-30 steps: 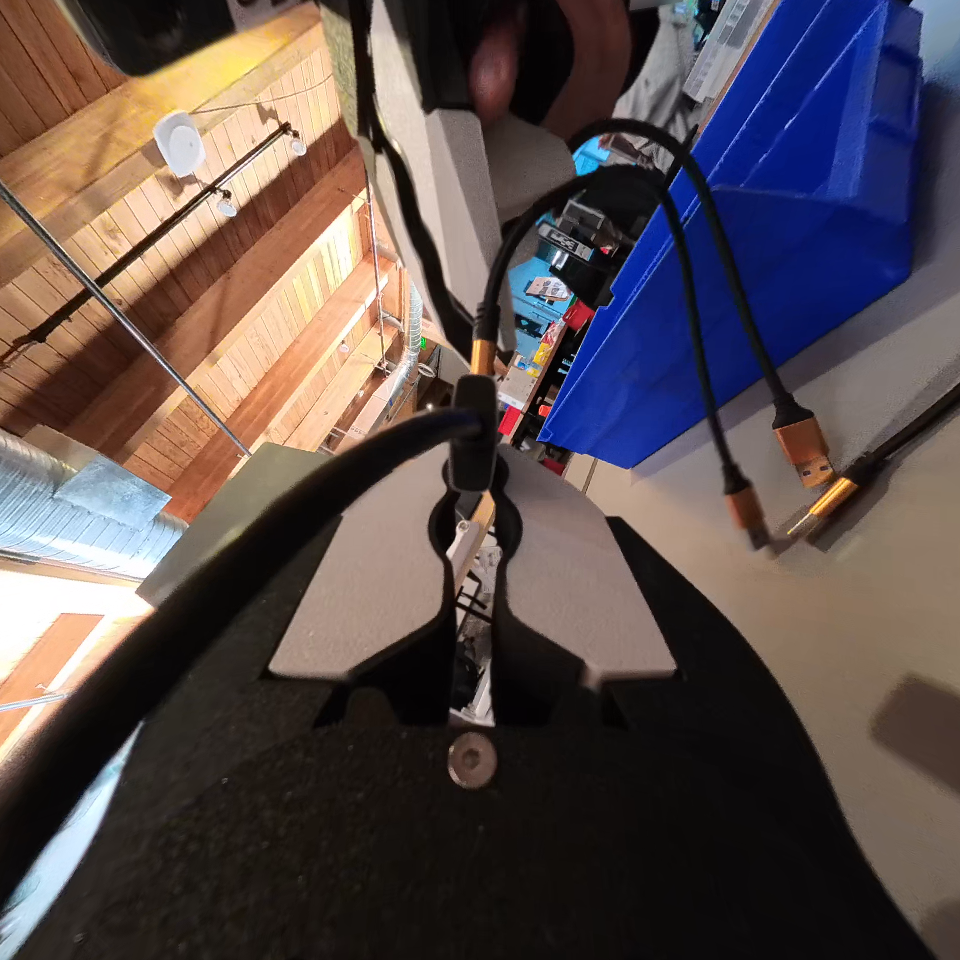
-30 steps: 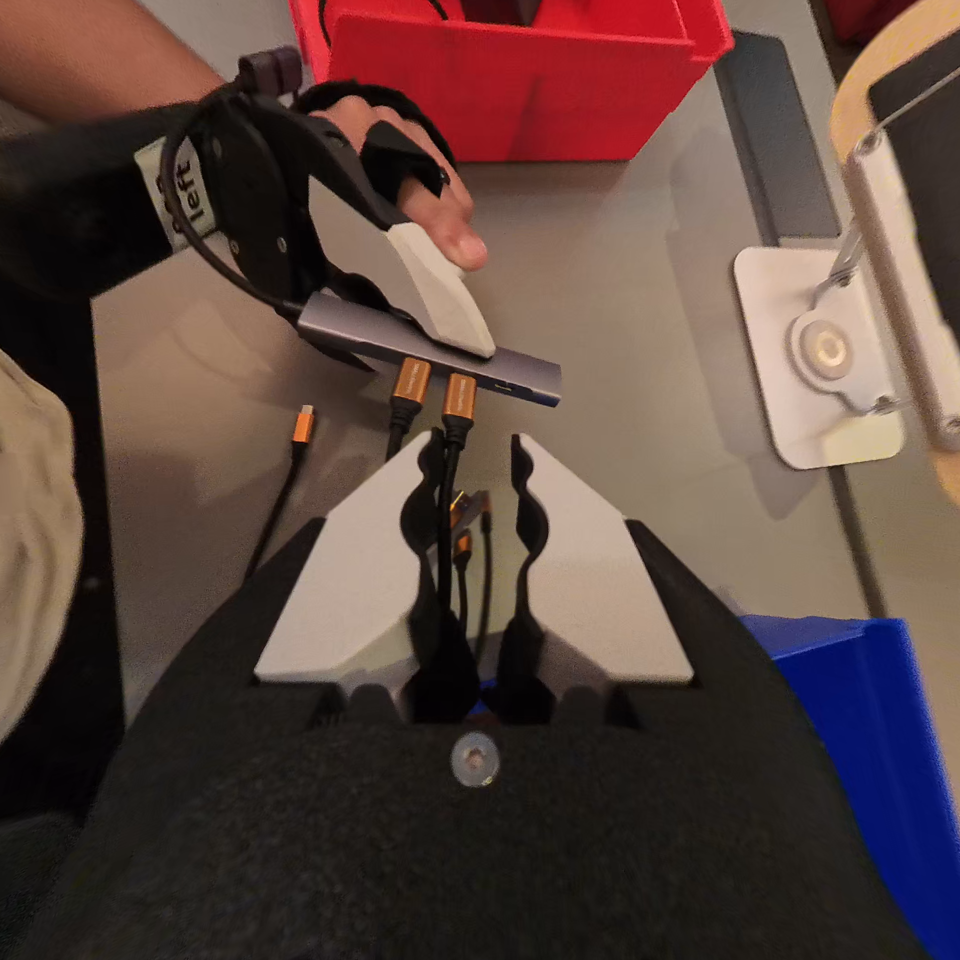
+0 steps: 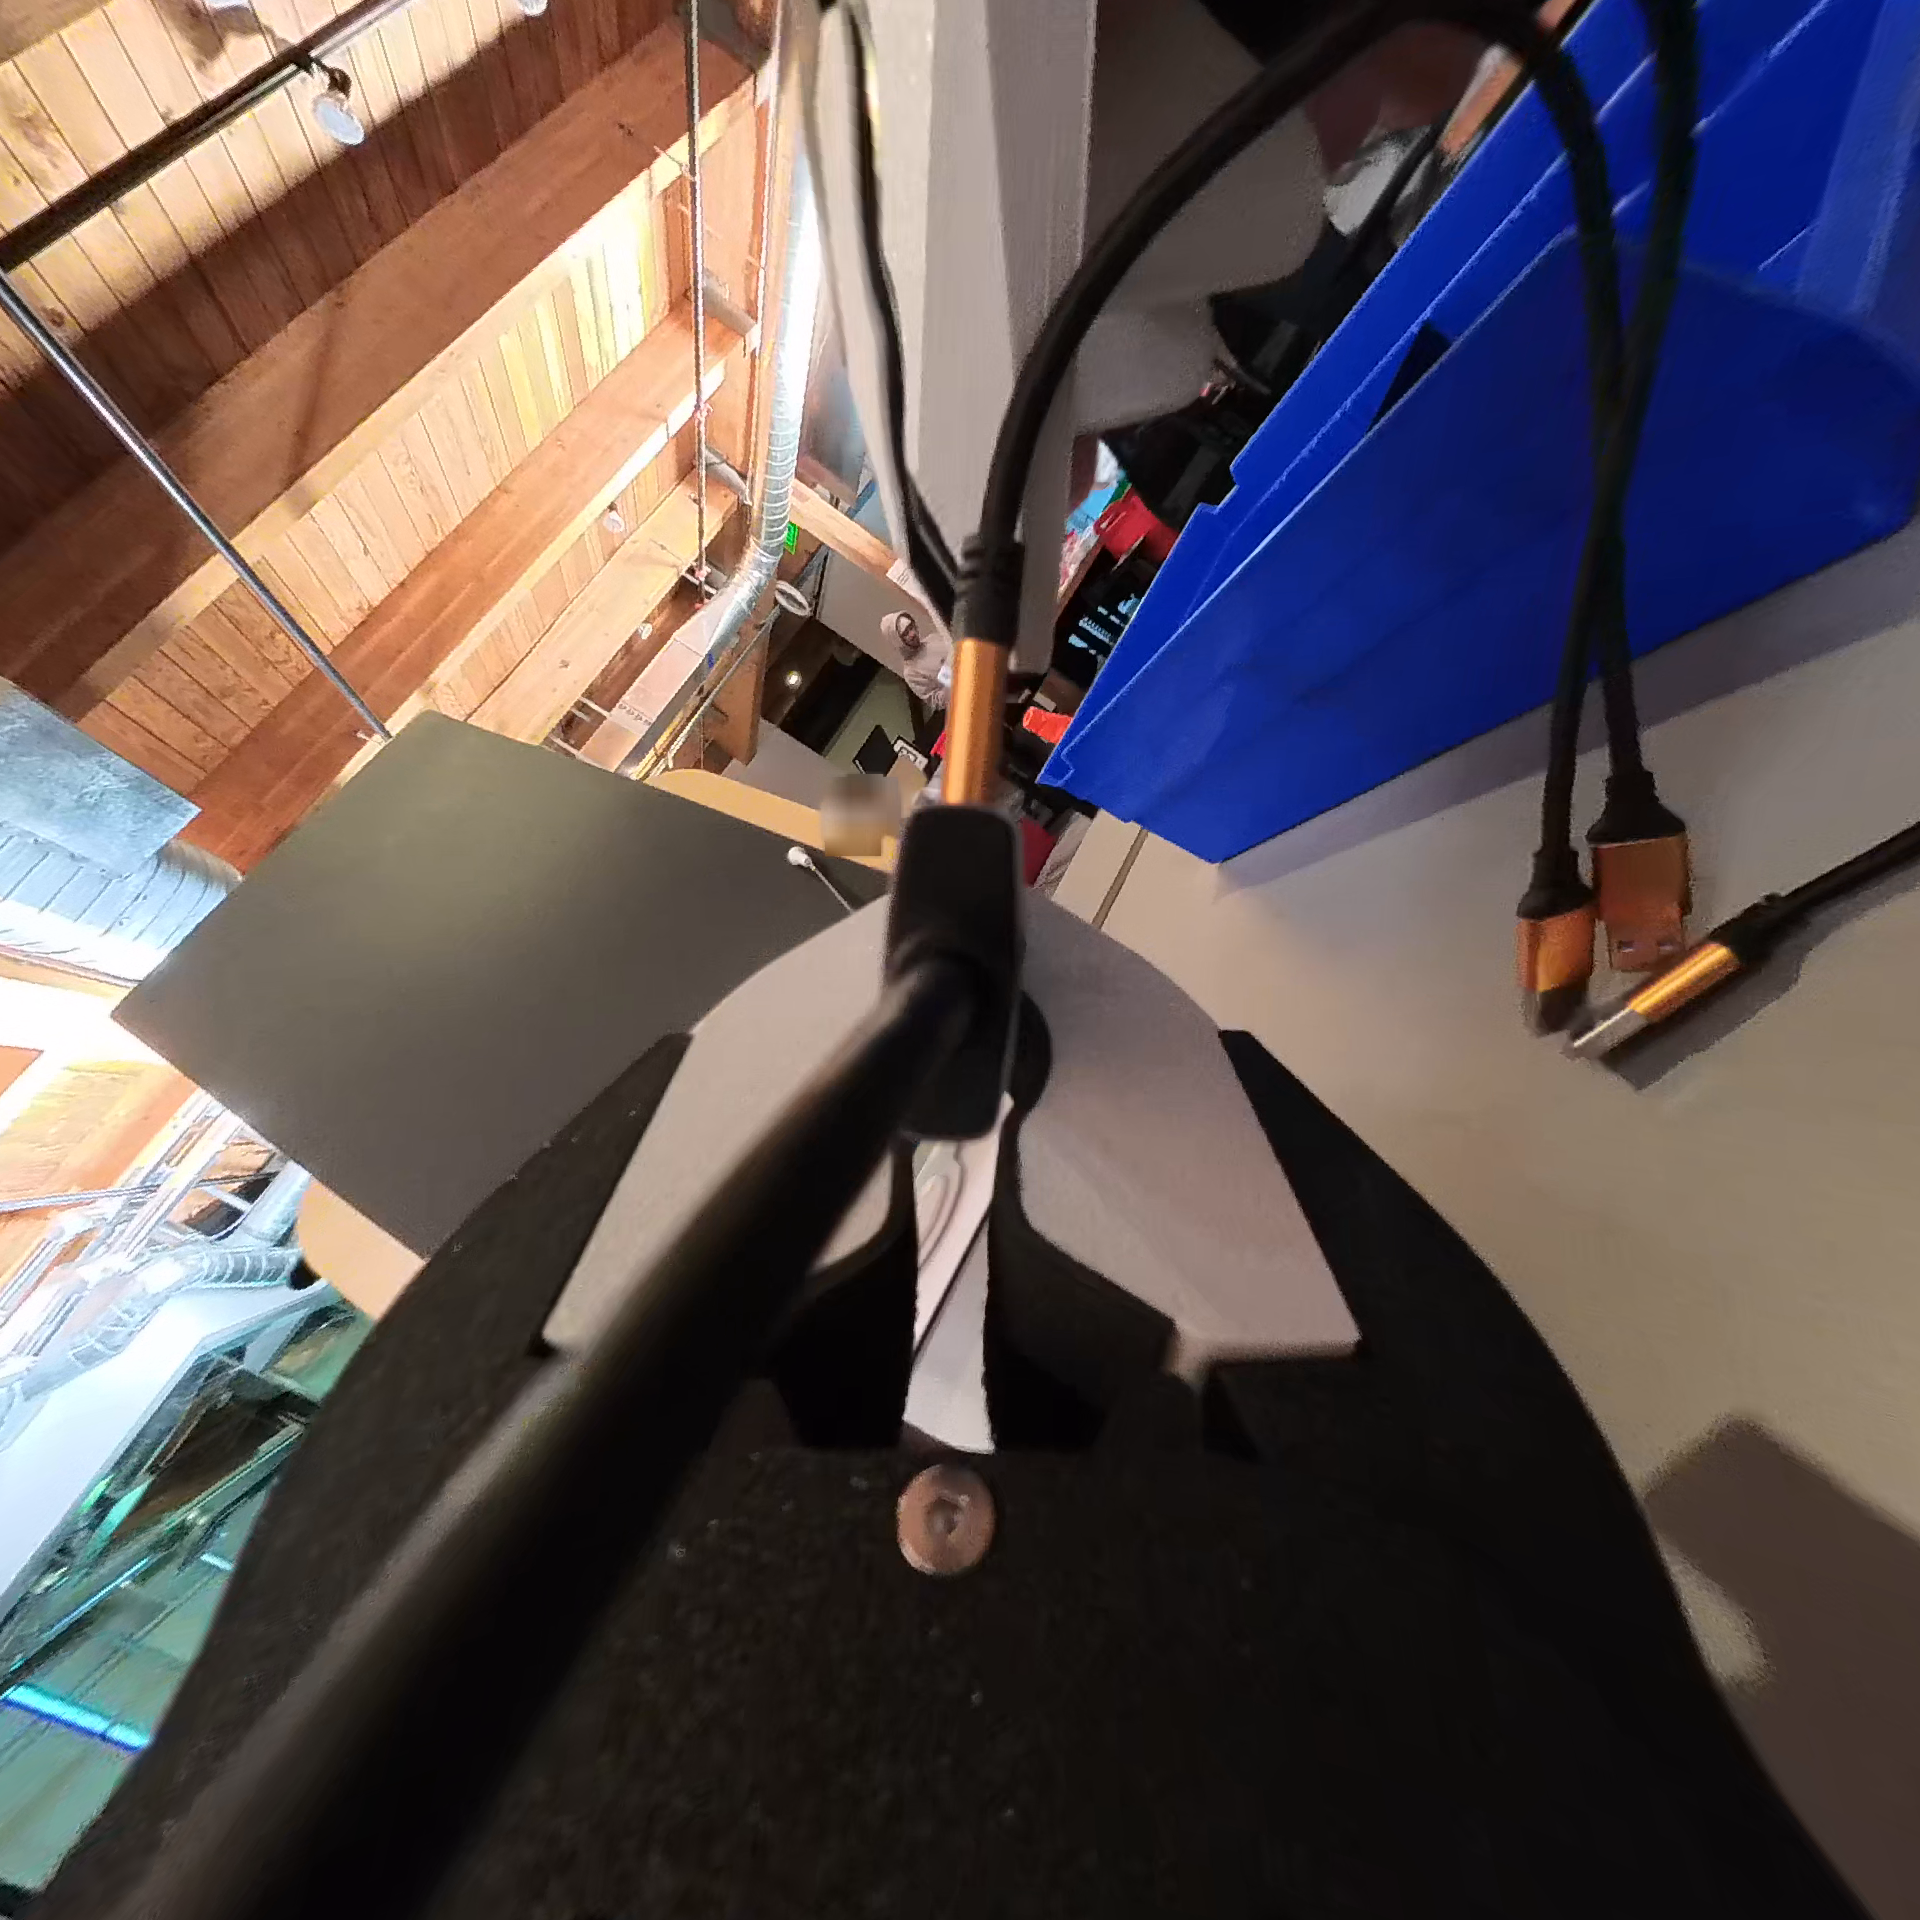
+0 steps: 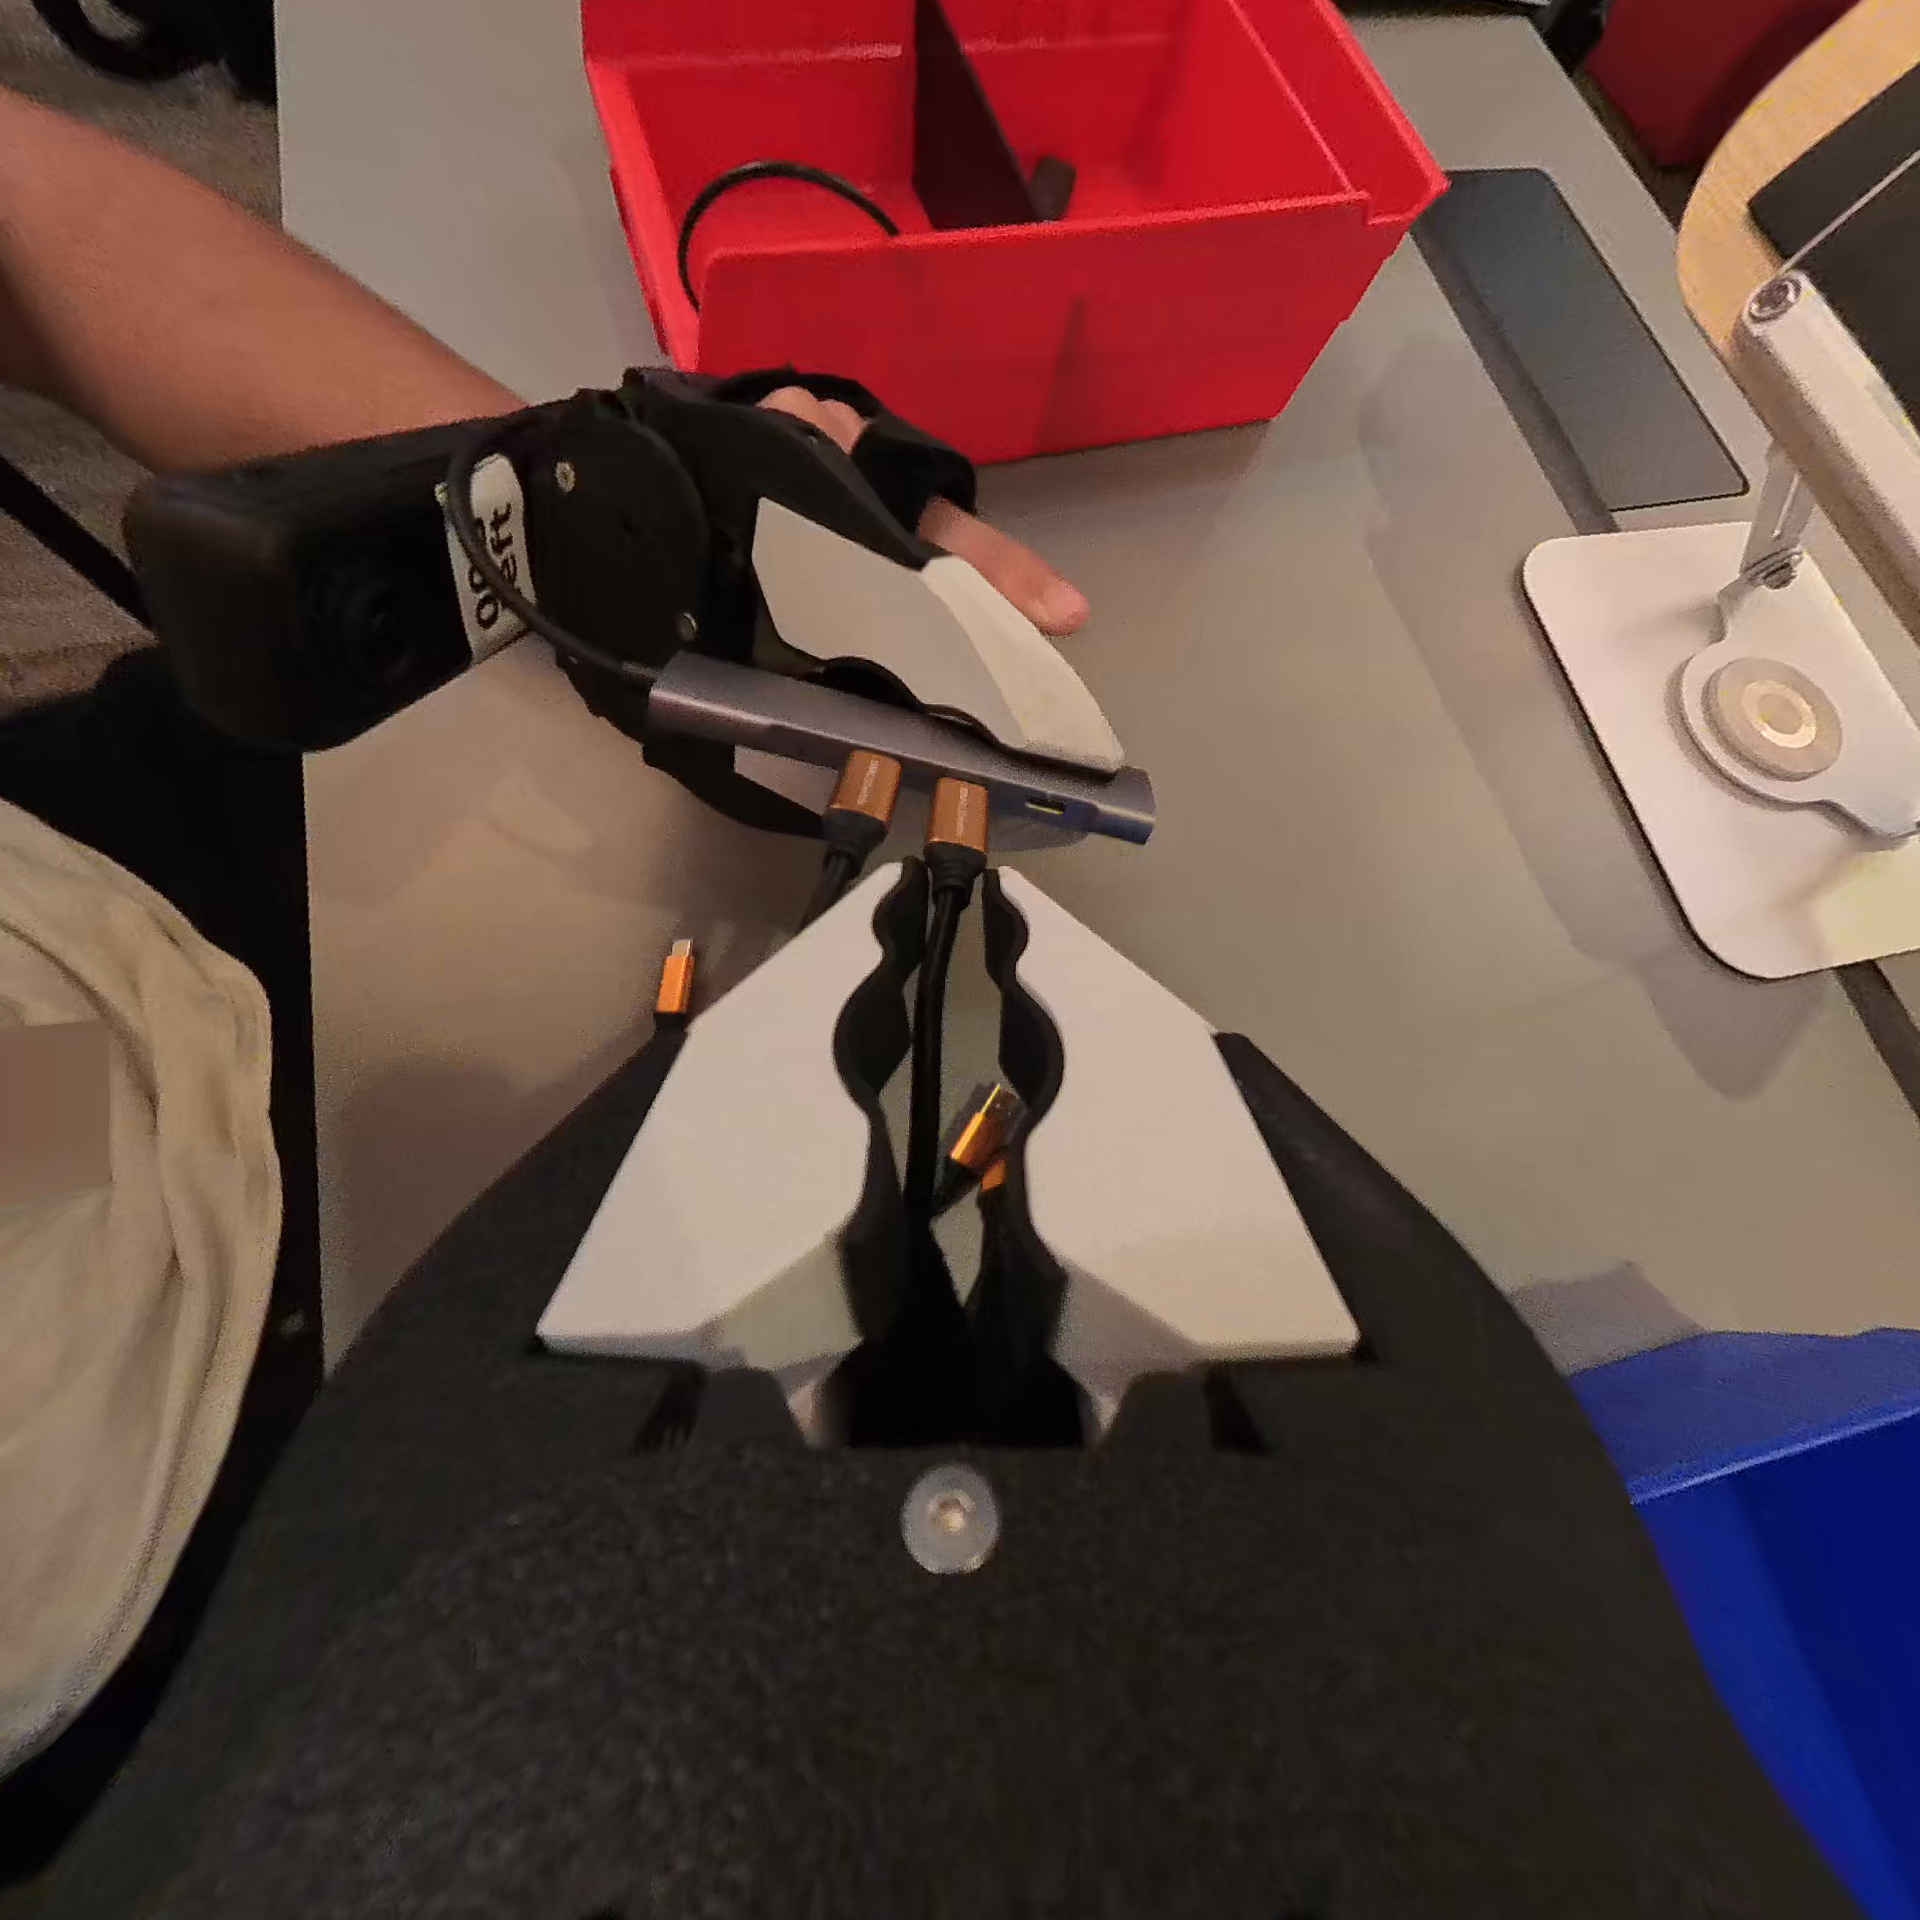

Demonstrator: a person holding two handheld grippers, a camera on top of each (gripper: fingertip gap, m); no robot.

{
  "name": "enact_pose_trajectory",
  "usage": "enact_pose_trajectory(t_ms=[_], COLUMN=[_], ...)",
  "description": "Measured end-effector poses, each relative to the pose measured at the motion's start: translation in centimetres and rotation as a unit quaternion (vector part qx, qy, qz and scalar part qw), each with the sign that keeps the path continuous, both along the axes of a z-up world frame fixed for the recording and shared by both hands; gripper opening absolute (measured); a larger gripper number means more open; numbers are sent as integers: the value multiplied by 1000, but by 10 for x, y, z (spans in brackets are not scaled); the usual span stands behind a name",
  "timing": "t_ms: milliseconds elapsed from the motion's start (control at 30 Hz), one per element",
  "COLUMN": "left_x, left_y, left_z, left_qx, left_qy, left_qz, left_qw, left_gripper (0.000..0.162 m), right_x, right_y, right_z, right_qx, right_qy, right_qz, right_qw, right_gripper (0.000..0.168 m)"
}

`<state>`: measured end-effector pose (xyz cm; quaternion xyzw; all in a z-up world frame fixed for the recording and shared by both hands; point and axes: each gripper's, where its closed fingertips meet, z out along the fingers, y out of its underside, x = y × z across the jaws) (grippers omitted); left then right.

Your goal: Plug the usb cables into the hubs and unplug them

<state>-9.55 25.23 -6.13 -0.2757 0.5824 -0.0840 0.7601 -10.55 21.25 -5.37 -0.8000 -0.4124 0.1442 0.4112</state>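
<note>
My left gripper (image 4: pixel 1049 727) is shut on a grey USB hub (image 4: pixel 790 717) and holds it above the grey table (image 4: pixel 1351 883). Two orange plugs (image 4: pixel 864 795) (image 4: pixel 958 816) with black cables sit in the hub's side. My right gripper (image 4: pixel 943 883) is just below the right-hand plug, its fingertips closed in on that plug's black cable (image 4: pixel 925 1039). In the left wrist view my left gripper (image 3: pixel 956 935) clamps the hub end-on (image 3: pixel 951 1039), with one orange plug (image 3: pixel 977 717) above it. Loose orange cable ends (image 3: pixel 1642 904) hang by the table.
A red bin (image 4: pixel 1039 343) with a black cable inside stands behind the hub. A blue bin (image 4: pixel 1766 1507) (image 3: pixel 1455 520) is at the near right. A white stand base (image 4: pixel 1662 727) sits at the right. A loose orange plug (image 4: pixel 675 977) lies on the table. The gap from one gripper's tips to the other's is roughly 4 cm.
My right gripper's fingers have closed in around the black cable below the plug. The left gripper still holds the hub, and the loose cable ends now hang closer to the table.
</note>
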Motion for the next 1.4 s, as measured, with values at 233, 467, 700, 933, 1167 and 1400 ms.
enact_pose_trajectory(t_ms=[233, 467, 700, 933, 1167, 1400], left_x=[1, 3, 3, 3, 5, -16], left_y=[-1, -3, 3, 7, 13, 86], left_z=[-2, -7, -9, -12, -9, -22], left_qx=[17, 2, 3, -2, -39, -169], left_qy=[7, 18, 30, 40, 18, -7], left_qz=[8, 13, 53, 78, 61, 136], left_qw=[1000, 1000, 998, 996, 997, 976], left_gripper=[9, 9, 10, 9, 10, 10], right_x=[-1, -3, -4, -4, -5, 22], right_y=[-1, -1, 6, 10, 17, -5], right_z=[1, -6, -7, -11, -3, 85], right_qx=[-10, -9, 5, 4, 10, 175], right_qy=[63, 52, 19, 14, 41, 118], right_qz=[-17, -26, -44, -62, -75, -169], right_qw=[998, 998, 999, 998, 996, 963], right_gripper=[10, 10, 9, 9, 10, 18])
